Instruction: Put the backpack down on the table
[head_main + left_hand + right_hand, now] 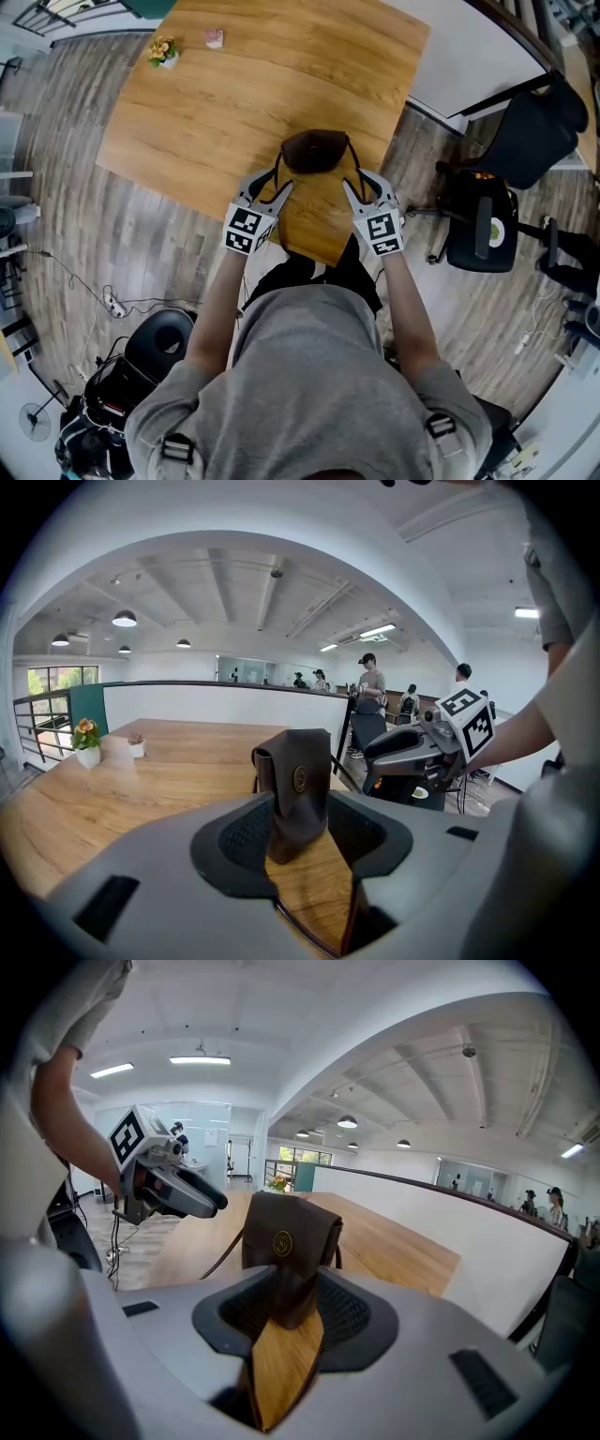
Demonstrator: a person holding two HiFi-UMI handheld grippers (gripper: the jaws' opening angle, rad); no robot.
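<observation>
A small dark brown leather backpack (316, 150) stands upright on the wooden table (206, 122), close to the corner nearest me. Its thin straps curve out on both sides. My left gripper (265, 187) is just short of the backpack's left side and my right gripper (366, 185) just short of its right side. In the left gripper view the backpack (295, 785) shows beyond the open left gripper (300, 841), with bare wood in the gap. The right gripper view shows the backpack (286, 1241) the same way beyond the open right gripper (291, 1321). Neither pair of pads presses on anything.
A small potted flower (164, 52) and a little pink pot (215, 38) stand at the table's far left. Black office chairs (483, 230) stand right of the table corner. A white surface (469, 56) adjoins the table at the far right. People stand far behind.
</observation>
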